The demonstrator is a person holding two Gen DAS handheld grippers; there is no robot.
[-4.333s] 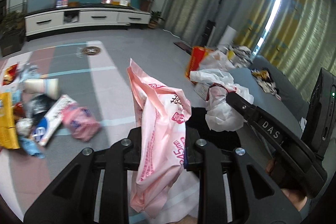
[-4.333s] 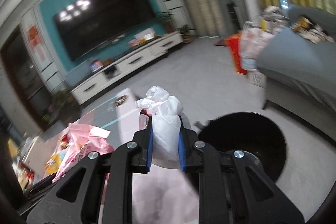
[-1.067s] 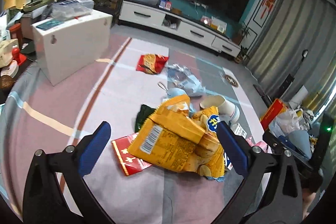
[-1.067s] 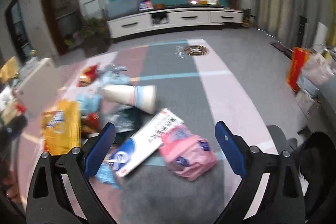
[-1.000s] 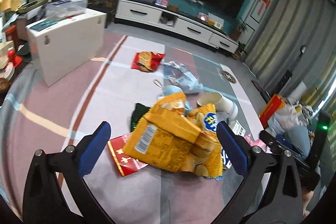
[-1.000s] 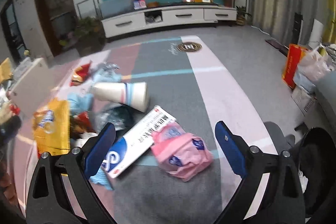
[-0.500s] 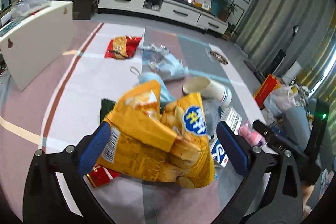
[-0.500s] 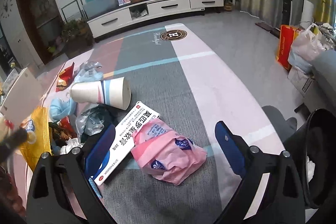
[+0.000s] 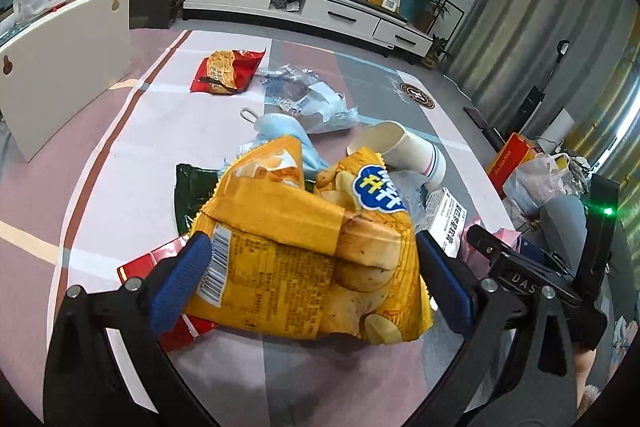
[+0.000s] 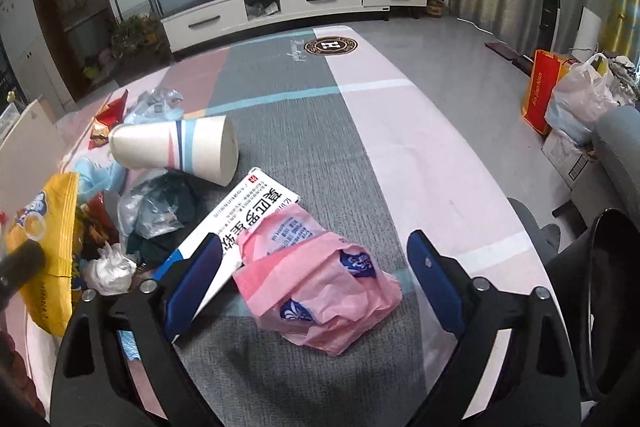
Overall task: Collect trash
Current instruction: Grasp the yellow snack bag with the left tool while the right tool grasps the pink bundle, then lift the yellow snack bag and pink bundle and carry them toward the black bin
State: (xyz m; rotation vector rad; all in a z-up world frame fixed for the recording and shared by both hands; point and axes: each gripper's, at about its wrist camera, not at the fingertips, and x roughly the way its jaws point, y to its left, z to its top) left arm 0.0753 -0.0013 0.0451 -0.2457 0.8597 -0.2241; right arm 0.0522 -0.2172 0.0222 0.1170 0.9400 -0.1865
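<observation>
1. My left gripper (image 9: 310, 281) is spread wide, pads either side of the yellow chip bag (image 9: 308, 247) on the rug; I judge it ready to pinch.
2. The bag's long axis runs across my fingers, filling the gap.
3. My right gripper (image 10: 316, 277) is spread too, straddling the pink wrapper (image 10: 316, 287).
4. Beyond lie the paper cup (image 10: 176, 149) and white box (image 10: 240, 223).

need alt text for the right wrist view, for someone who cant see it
The open right gripper straddles a crumpled pink plastic package lying on a striped carpet. Just behind the package lie a white printed box and a tipped paper cup, with a yellow chip bag at far left.
</observation>
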